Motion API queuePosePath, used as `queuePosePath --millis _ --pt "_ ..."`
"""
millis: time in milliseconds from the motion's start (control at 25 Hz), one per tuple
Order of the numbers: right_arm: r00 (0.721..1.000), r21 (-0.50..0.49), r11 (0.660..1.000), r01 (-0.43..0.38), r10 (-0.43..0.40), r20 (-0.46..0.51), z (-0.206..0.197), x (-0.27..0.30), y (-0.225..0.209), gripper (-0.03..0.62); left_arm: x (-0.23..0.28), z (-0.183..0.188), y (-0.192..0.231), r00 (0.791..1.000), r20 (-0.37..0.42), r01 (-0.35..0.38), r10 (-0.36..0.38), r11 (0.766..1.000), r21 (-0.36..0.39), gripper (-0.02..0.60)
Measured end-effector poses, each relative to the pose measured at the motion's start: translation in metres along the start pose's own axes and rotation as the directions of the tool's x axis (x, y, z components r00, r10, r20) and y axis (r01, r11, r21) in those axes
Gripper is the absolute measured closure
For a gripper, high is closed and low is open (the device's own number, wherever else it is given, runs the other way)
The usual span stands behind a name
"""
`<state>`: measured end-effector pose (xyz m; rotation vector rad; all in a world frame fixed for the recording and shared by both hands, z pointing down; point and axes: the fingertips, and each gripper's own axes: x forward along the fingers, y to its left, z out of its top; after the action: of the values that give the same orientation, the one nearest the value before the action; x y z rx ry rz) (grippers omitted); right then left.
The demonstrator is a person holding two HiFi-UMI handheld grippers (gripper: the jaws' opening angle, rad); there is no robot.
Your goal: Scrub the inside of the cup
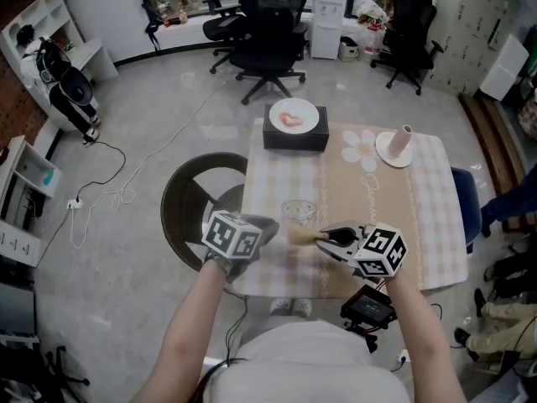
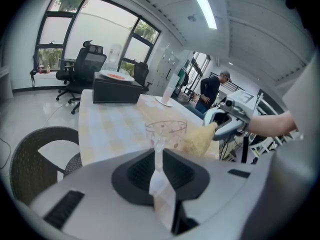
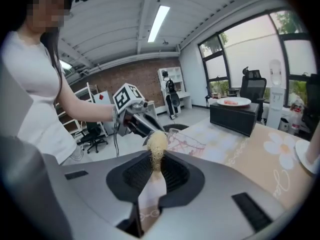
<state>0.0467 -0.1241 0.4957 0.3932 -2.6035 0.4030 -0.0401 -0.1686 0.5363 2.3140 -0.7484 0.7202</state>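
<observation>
Table [image 1: 419, 217], left tongs [image 1: 270, 225] angled down gripping cup [image 1: 299, 211] — right tongs [image 1: 324, 238] holding scrubber [image 1: 302, 238]

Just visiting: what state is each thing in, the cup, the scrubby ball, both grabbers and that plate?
glass cup: upright on the table, looks empty, wall pinched.
left gripper: shut on the glass cup's wall.
scrubber: gripped, outside the cup, close beside it.
right gripper: shut on the scrubber.
plate: on the black box, something pink on it.

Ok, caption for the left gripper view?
Left tool pinches the glass cup; right tool holds a scrubber beside it.
</observation>
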Motion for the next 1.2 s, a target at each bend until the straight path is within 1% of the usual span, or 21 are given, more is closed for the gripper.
queuePosePath --millis 80,160,320,480,560,720,880,1080,1200 --pt "0.998 0.013 1.000 0.011 -0.012 0.058 0.012 -0.006 -0.007 0.542 0.001 -0.001 0.001 1.000 -0.003 -0.001 0.001 1.000 0.008 0.528" --pt "0.997 0.011 1.000 0.022 -0.023 0.080 0.018 -0.008 -0.012 0.542 0.001 -0.003 0.001 1.000 -0.006 0.001 -0.001 1.000 0.015 0.528" --pt "0.997 -0.013 0.999 0.031 -0.030 0.064 0.020 -0.006 -0.015 0.542 0.001 -0.006 0.003 1.000 -0.017 -0.005 0.005 1.000 0.027 0.528" --pt "0.998 -0.013 0.999 0.041 -0.040 0.052 0.016 -0.002 -0.018 0.541 0.001 -0.008 0.006 0.999 -0.025 -0.021 0.022 0.998 0.054 0.528" --pt "0.999 -0.020 0.999 0.037 -0.036 0.035 0.012 0.000 -0.018 0.540 0.001 -0.009 0.009 0.999 -0.024 -0.032 0.033 0.998 0.054 0.528" --pt "0.999 -0.036 0.999 0.027 -0.028 -0.029 -0.003 0.006 -0.015 0.540 0.001 -0.009 0.012 0.999 -0.018 -0.047 0.048 0.998 0.043 0.528" --pt "0.999 -0.027 1.000 0.010 -0.011 -0.051 -0.013 0.011 -0.009 0.540 -0.001 -0.008 0.013 0.998 -0.008 -0.057 0.057 0.998 0.034 0.528" --pt "0.989 -0.082 0.996 -0.015 0.002 -0.146 -0.029 0.018 -0.004 0.540 0.001 -0.011 0.017 0.998 -0.014 -0.064 0.065 0.998 0.023 0.528" --pt "0.985 -0.105 0.994 -0.037 0.018 -0.174 -0.032 0.019 0.002 0.540 0.001 -0.013 0.018 0.997 -0.016 -0.077 0.078 0.997 0.028 0.528"
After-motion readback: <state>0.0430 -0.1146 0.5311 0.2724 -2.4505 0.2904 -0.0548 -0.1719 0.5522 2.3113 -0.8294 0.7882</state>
